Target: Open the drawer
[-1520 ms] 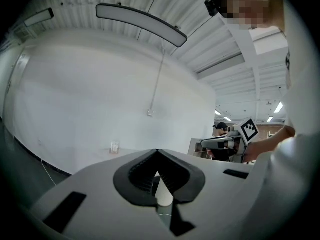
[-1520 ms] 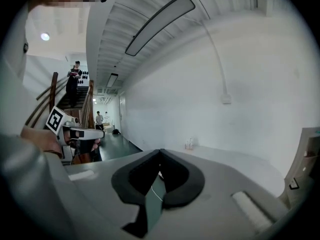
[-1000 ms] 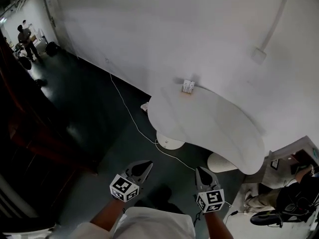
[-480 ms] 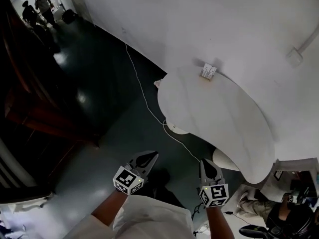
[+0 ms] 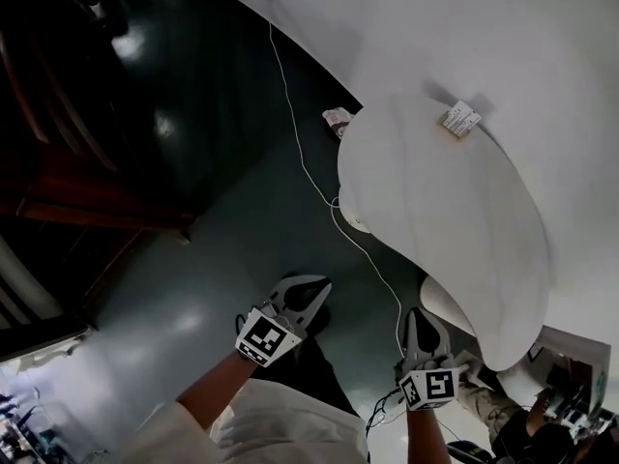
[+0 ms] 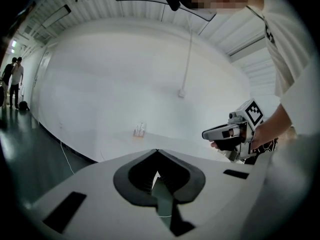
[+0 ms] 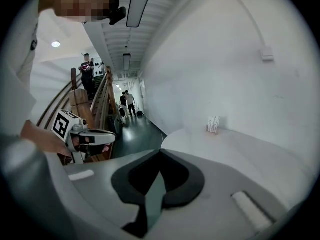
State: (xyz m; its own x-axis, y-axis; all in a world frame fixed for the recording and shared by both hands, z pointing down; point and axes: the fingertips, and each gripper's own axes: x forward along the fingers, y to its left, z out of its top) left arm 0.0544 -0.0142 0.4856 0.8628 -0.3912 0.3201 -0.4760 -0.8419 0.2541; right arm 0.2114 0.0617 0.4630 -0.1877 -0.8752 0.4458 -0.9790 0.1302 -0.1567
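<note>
Low in the head view, above a dark glossy floor (image 5: 184, 230), the left tongs (image 5: 311, 286) and the right tongs (image 5: 419, 315) are held out side by side, a little apart. Each has its marker cube toward the person's forearm. Both tongs are clenched on nothing. In the left gripper view the left tongs (image 6: 157, 152) meet at their tips with nothing caught between them. In the right gripper view the right tongs (image 7: 160, 152) stand the same way.

Ahead of them lies a white rounded tabletop (image 5: 455, 220) set against a white wall (image 5: 503, 27); the right tongs are near its closest edge. A small white box (image 5: 461, 119) sits at the tabletop's far edge, just beside the wall. A thin white cable (image 5: 299, 143) runs across the floor past a round table foot (image 5: 350, 218). Two people (image 7: 126, 101) stand far down the corridor. Where the drawer is, no view tells.
</note>
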